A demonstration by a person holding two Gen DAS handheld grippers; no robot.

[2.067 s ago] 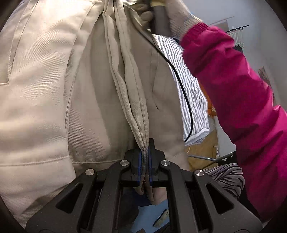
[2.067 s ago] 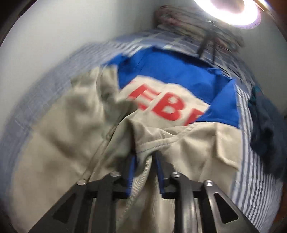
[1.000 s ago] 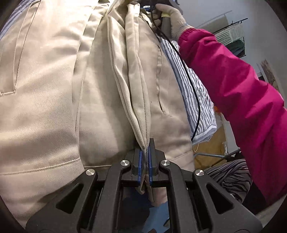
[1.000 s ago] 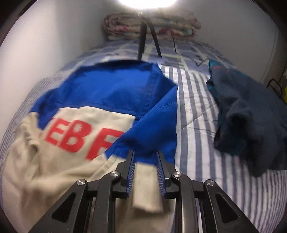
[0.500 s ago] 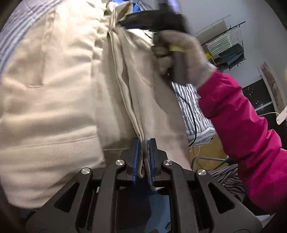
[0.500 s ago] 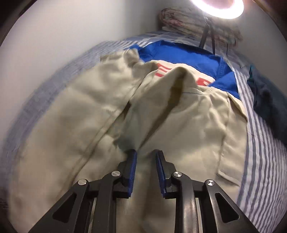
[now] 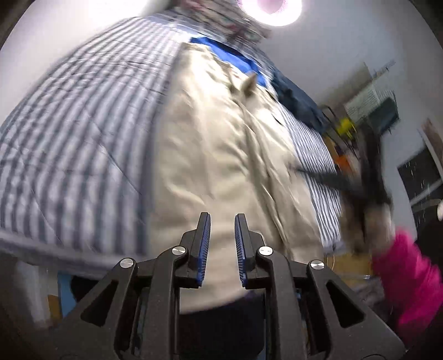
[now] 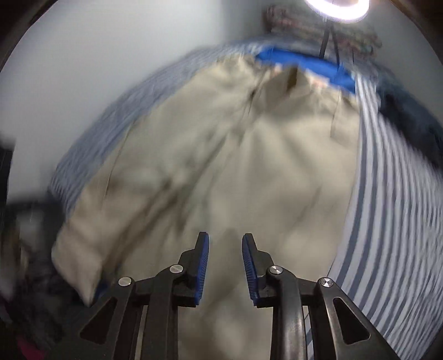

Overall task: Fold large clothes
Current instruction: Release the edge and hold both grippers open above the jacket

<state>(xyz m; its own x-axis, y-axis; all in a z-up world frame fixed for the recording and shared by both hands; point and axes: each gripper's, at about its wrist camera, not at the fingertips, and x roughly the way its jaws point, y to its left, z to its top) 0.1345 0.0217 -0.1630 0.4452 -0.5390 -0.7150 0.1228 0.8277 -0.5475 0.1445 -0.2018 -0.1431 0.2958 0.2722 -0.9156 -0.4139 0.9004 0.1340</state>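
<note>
A beige garment [image 7: 221, 155] [image 8: 235, 171] lies lengthwise on the striped bed, with a blue part [image 7: 229, 58] [image 8: 307, 66] showing at its far end. My left gripper [image 7: 221, 218] hovers over the garment's near end, its jaws opening with a gap and no cloth between the pads. My right gripper [image 8: 224, 238] hangs above the beige cloth, jaws apart and nothing gripped. In the left wrist view the right gripper [image 7: 368, 177] is a dark blur at the right, held by a gloved hand with a pink sleeve [image 7: 409, 282]. Both views are motion-blurred.
The bed has a blue-and-white striped sheet [image 7: 69, 144] [image 8: 393, 193]. A dark blue garment [image 7: 296, 97] [image 8: 407, 110] lies at the bed's right side. Folded patterned bedding [image 8: 326, 30] and a ring light [image 8: 336, 8] stand at the head. A white wall [image 8: 83, 69] runs along the left.
My left gripper let go of the beige fold it was pinching and pulled back and up. My right gripper drew back along the garment, away from the blue part; the cloth now lies flat.
</note>
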